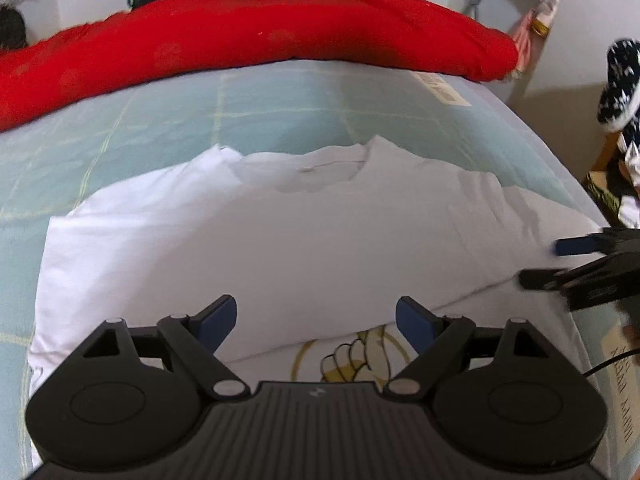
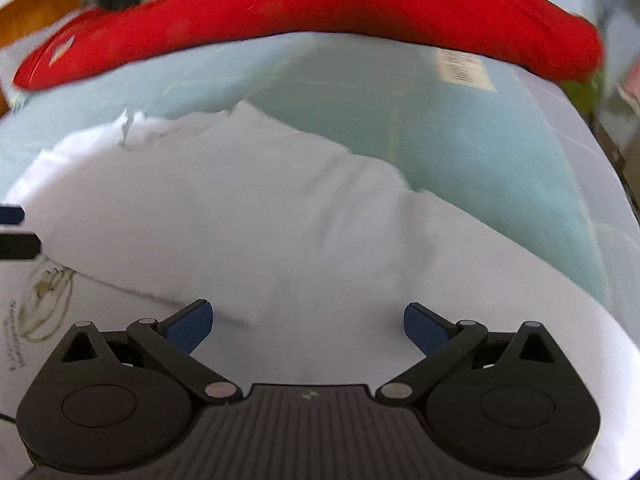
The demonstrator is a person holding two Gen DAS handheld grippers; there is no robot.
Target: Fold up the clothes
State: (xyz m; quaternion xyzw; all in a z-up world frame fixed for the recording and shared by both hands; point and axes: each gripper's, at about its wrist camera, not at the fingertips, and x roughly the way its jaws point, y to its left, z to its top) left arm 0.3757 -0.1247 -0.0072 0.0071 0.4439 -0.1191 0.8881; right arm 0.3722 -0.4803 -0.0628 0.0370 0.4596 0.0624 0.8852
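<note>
A white T-shirt [image 1: 256, 240] lies on the pale blue bed, partly folded, with a fold edge running across it and a yellow print [image 1: 360, 360] showing below that edge. My left gripper [image 1: 316, 320] hovers open over the shirt's near part, nothing between its fingers. The right gripper [image 1: 548, 264] shows at the right edge of the left wrist view, over the shirt's right side. In the right wrist view the same shirt [image 2: 240, 220] fills the middle, and my right gripper [image 2: 308, 328] is open above it. The left gripper's fingertips [image 2: 16, 236] poke in at the left edge.
A red quilt [image 1: 256, 48] lies rolled along the far side of the blue checked sheet [image 1: 280, 108]. A white label [image 1: 440, 88] sits on the sheet at the far right. Clothes hang behind the bed. Dark patterned fabric [image 1: 620, 84] and clutter stand past the bed's right edge.
</note>
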